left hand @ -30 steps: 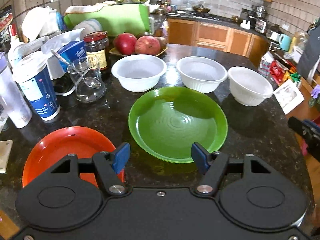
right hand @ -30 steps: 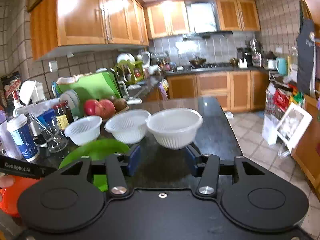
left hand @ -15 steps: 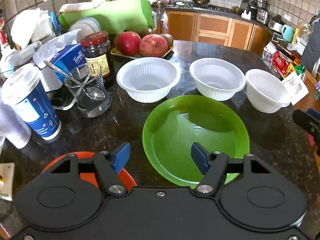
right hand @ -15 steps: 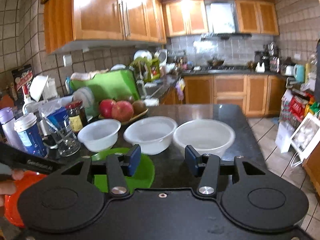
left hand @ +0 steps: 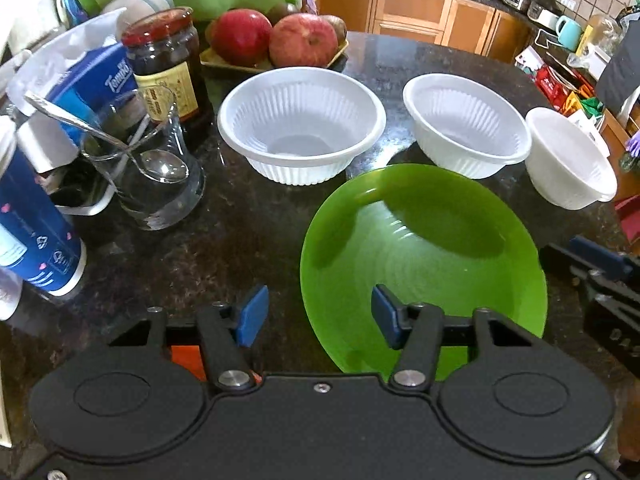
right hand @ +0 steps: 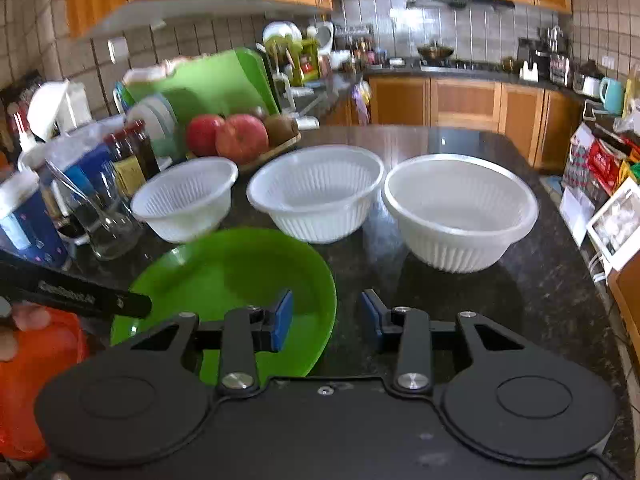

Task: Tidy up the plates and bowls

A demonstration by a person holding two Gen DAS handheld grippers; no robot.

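Note:
A green plate (left hand: 420,260) lies on the dark stone counter, with three white ribbed bowls (left hand: 300,120) (left hand: 464,120) (left hand: 568,160) in a row behind it. My left gripper (left hand: 318,314) hovers over the plate's left rim. Its jaws are closing, and the rim lies between the pads without touching them. My right gripper (right hand: 326,318) hangs over the green plate's (right hand: 232,276) right rim. Its jaws are closing too, and the pads press on nothing. An orange plate (right hand: 36,380) sits at the near left, mostly hidden, with a person's fingers above it.
Left of the bowls stand a glass with a spoon (left hand: 156,176), a blue paper cup (left hand: 32,232), a dark jar (left hand: 168,68) and a tray of apples (left hand: 276,40). The counter ends at the right (right hand: 580,264), with the floor and bags beyond.
Both grippers have moved forward and down toward the green plate, and their jaws have narrowed. The orange plate has slipped almost out of the left wrist view.

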